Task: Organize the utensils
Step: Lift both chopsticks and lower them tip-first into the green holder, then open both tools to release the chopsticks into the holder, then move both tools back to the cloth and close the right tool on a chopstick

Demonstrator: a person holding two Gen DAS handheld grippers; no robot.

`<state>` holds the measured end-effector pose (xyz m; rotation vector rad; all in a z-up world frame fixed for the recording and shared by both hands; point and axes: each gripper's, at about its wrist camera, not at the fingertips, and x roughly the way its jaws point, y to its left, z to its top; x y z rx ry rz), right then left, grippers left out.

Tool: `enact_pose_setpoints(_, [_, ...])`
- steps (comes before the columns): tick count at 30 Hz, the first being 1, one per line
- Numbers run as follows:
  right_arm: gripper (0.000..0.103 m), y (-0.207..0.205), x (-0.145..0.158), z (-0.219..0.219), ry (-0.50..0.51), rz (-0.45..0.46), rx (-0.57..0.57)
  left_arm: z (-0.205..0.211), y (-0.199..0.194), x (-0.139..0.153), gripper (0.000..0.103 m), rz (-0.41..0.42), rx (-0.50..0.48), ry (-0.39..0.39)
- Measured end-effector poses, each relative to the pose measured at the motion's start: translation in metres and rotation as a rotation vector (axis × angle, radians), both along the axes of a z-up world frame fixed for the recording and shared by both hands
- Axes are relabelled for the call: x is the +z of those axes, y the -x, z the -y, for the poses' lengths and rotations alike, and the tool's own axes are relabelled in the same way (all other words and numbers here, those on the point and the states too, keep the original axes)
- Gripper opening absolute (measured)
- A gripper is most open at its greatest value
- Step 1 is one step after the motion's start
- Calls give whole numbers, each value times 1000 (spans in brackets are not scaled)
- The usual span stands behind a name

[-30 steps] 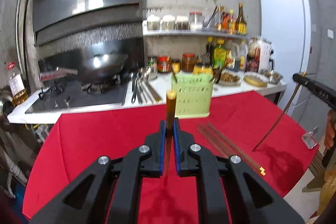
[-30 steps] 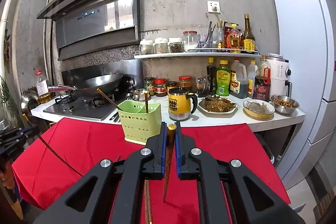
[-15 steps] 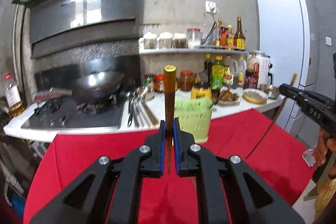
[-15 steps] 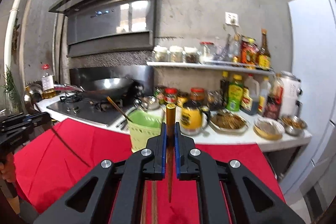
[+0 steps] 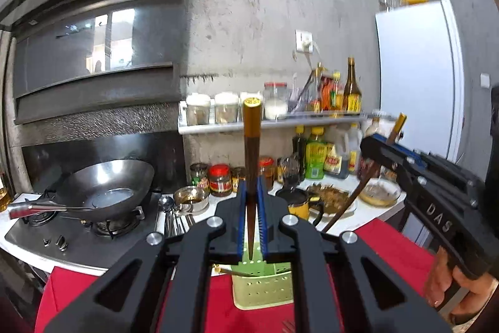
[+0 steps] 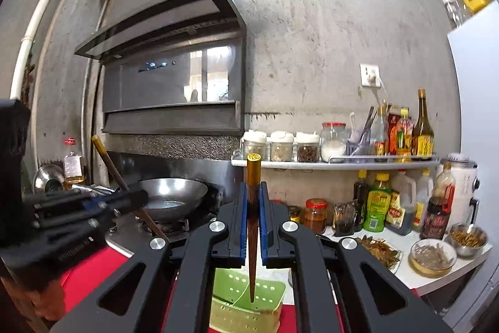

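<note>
The holder [image 6: 249,298] is standing on the table [image 5: 396,255], before the counter [image 6: 436,270]. A wok [image 5: 106,189] is sitting on the stove [image 5: 78,236] at the left. Behind the counter, jars [image 6: 280,145] are standing on a shelf [image 6: 336,164], and bottles [image 6: 377,202] are standing under it. The fridge [image 5: 418,77] is standing at the right.

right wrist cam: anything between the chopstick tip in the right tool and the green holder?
Nothing. In the right wrist view the chopstick held by the right tool points tip-down over the green holder, only open air between them.
</note>
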<state>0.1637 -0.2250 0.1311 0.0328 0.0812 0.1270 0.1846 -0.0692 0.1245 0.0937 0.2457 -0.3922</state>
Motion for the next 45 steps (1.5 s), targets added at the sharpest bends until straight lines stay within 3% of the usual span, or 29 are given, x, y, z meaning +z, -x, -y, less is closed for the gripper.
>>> enact_pose_setpoints(10, [9,-54,-56,-2,64,-181,-1,16,-65,-66,7,-191,-27,-30])
enact_pose_setpoints(11, [15,-54,-57,-1,66,-184,-5,15,-66,-69,7,-197,-23,-35])
enact_pose_setpoints(12, [30,-54,-56,-1,66,-184,-12,14,-67,-70,7,-202,-19,-37])
enact_pose_setpoints(14, [47,-46,-49,3,55,-164,-21,10,-65,-66,7,-205,-15,-25])
enact_pose_setpoints(17, [48,-24,-35,7,53,-133,-31,1,-49,-47,18,-172,-8,8])
enact_pose_setpoints(19, [48,-5,-27,10,59,-120,-36,-6,-28,-32,35,-123,6,13])
enact_pose_setpoints(25, [48,62,-30,21,63,-136,-57,-28,37,-24,35,-86,84,-29])
enact_pose_setpoints(28, [48,90,-49,27,46,-185,-48,-40,63,-40,35,-120,111,-51])
enact_pose_setpoints(36, [48,155,-131,29,58,-365,-44,-62,124,-119,35,-287,137,-104])
enact_pose_setpoints(45, [48,190,-199,29,23,-499,-64,-78,162,-190,35,-413,178,-111])
